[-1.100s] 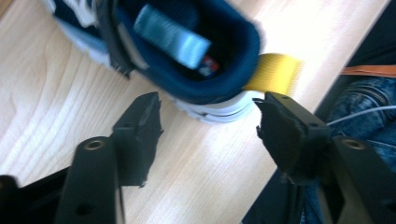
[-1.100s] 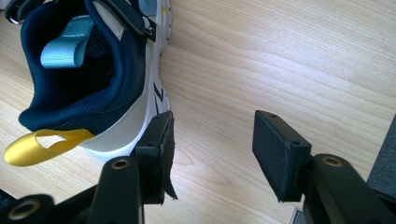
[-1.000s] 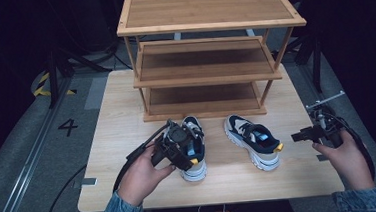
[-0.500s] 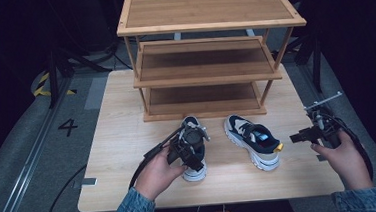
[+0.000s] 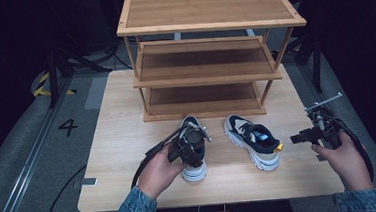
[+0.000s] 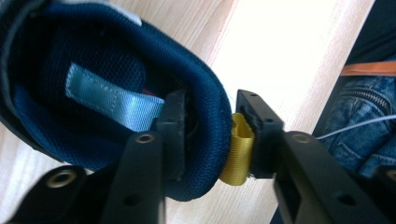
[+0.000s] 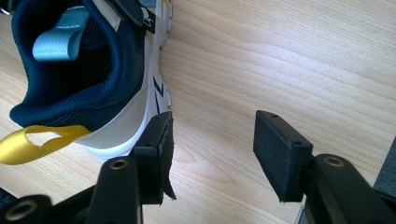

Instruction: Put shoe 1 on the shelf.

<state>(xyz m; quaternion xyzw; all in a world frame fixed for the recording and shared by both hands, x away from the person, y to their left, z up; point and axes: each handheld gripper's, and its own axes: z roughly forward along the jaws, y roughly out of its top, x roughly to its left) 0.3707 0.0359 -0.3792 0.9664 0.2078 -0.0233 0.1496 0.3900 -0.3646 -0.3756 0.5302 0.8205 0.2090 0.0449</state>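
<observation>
left gripper (image 5: 194, 144): over the heel of the left shoe (image 5: 193, 150), held by the person's left hand (image 5: 156, 171). In the left gripper view it (image 6: 209, 135) pinches the heel collar (image 6: 205, 116): one jaw inside the shoe opening, the other outside, pressed against the yellow pull loop (image 6: 237, 149).

left shoe: white sole, navy upper, on the surface (image 5: 123, 140) just in front of the rack, toe toward the rack. Light blue tab (image 6: 112, 100) visible inside the opening, next to the inner jaw.

right gripper (image 5: 298, 139): held by the right hand (image 5: 347, 160) near the right edge of the surface, pointing left at the right shoe (image 5: 252, 140), apart from it in the high view. In the right gripper view it (image 7: 212, 144) is spread wide with bare wood between the jaws; one jaw sits just beside the shoe's white heel sole. Contact: cannot tell.

right shoe: same colours, on the surface right of the left shoe, angled, heel toward the near right. Yellow heel loop (image 7: 32, 140) sticks out; light blue tab (image 7: 58, 39) inside.

shoe rack (image 5: 207, 49): wooden, three tiers, stands at the far side of the surface. Both shoes in front of it, not on it.

cables: a black one trails from each gripper toward the person.
</observation>
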